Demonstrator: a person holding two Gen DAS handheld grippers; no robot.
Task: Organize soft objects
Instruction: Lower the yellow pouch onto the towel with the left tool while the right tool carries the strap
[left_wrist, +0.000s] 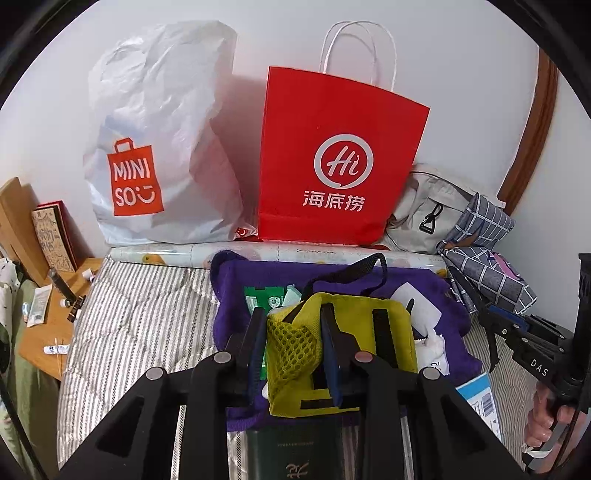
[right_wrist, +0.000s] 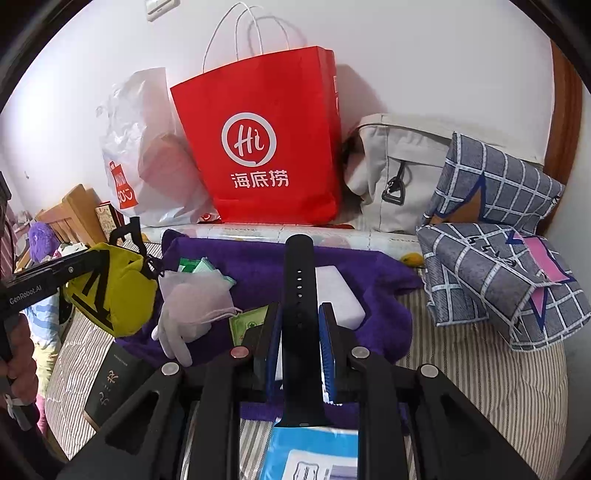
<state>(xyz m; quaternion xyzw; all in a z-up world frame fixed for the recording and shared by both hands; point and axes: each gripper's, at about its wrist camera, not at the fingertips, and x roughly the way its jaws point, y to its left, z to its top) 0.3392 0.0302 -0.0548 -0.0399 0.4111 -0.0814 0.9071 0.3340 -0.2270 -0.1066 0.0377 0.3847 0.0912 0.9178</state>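
Left wrist view: the yellow pouch (left_wrist: 343, 347) — mesh pocket, black straps — sits pinched between my left gripper (left_wrist: 293, 354) fingers, lifted above the purple towel (left_wrist: 424, 291). My right gripper (right_wrist: 300, 343) clamps a black watch strap (right_wrist: 300, 295) — upright between the blue pads (right_wrist: 327, 354), over the same towel on the striped bed (right_wrist: 480, 369).

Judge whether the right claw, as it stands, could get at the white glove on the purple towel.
Probably not yet: the right claw is shut on a black strap; the white glove lies uncovered, left of it.
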